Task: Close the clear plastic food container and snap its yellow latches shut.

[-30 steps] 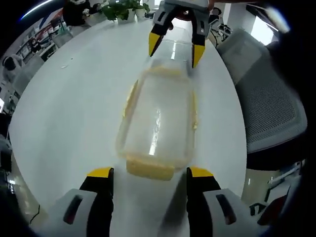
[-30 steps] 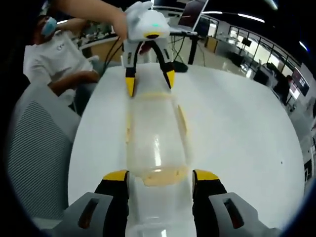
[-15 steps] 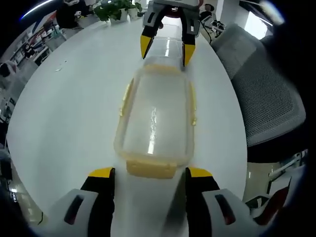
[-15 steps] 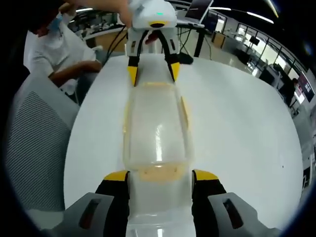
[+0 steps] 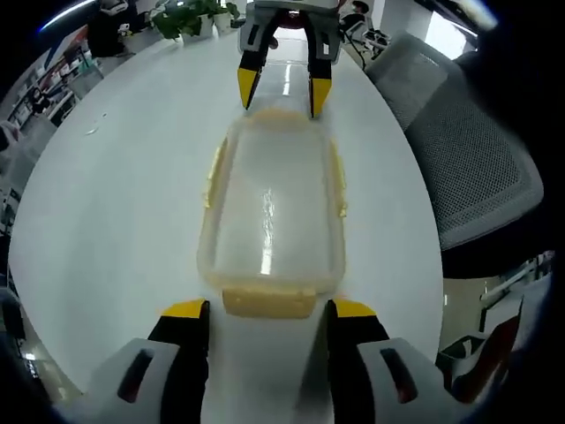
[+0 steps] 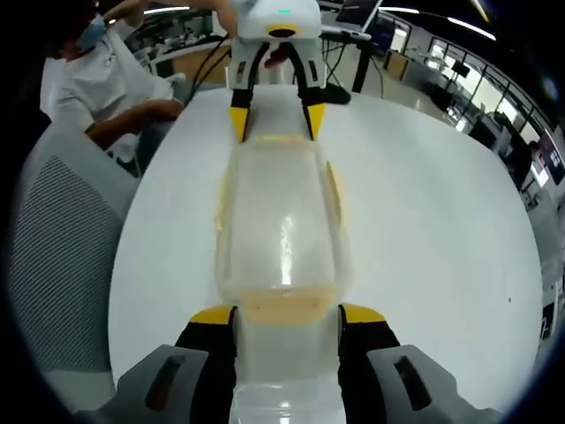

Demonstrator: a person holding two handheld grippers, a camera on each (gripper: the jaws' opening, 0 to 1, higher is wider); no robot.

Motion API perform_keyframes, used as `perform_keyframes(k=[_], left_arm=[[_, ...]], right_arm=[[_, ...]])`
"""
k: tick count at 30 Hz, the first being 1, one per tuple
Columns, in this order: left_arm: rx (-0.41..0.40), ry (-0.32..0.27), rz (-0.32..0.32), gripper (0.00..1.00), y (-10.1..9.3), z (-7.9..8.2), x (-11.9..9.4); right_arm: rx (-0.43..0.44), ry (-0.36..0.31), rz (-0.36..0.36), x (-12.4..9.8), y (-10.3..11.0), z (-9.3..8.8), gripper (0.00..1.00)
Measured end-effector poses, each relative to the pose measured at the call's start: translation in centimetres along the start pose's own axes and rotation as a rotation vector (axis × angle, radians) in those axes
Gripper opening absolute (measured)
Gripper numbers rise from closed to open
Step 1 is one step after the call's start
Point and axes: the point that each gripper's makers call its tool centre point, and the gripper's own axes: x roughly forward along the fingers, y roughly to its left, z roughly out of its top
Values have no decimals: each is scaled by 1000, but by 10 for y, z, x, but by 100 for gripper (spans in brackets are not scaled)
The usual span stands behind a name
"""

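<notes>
A long clear plastic food container (image 5: 269,208) (image 6: 282,225) lies on the white table (image 5: 106,194) with its lid on top. Yellow side latches (image 5: 214,172) (image 6: 335,185) flare outward along its long edges. My left gripper (image 5: 269,309) is open, its jaws either side of the near yellow end latch (image 5: 267,302). At the opposite end my right gripper (image 6: 287,315) is open too, straddling that end's yellow latch (image 6: 282,306). Each gripper shows at the far end of the other's view: the right gripper (image 5: 282,93) and the left gripper (image 6: 275,122).
A grey mesh chair (image 5: 477,168) (image 6: 62,247) stands close to the table edge beside the container. A seated person in a white shirt (image 6: 106,88) is behind it. Potted plants (image 5: 190,18) stand at the table's far edge. Bare table surface (image 6: 441,230) stretches to the other side.
Both grippers have crept closer to the container's ends, and the container now lines up straight between them. Neither gripper has changed its opening.
</notes>
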Motion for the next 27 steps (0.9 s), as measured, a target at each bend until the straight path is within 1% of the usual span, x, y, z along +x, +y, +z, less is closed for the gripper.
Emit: perform_keyframes(k=[3, 9, 12, 15, 18, 20, 23, 27], left_arm=[[-1, -5, -9, 53, 0, 1, 1], [0, -11, -14, 52, 2, 3, 3], [-5, -11, -11, 50, 3, 3, 3], [-9, -16, -8, 49, 3, 4, 2], [-4, -18, -9, 44, 3, 5, 2], [0, -20, -12, 40, 2, 5, 3], [-2, -20, -11, 39, 2, 5, 2], [-5, -16, -7, 39, 0, 5, 3]], right_arm=[[6, 4, 9, 2, 0, 0, 44], [-11, 21, 10, 6, 0, -3, 44], [-21, 29, 12, 8, 0, -5, 43], [-12, 34, 18, 10, 2, -4, 41], [-24, 43, 21, 11, 4, -5, 40], [-10, 42, 22, 10, 2, -6, 40], [-1, 39, 27, 11, 2, -7, 39], [17, 51, 25, 11, 4, -6, 39]])
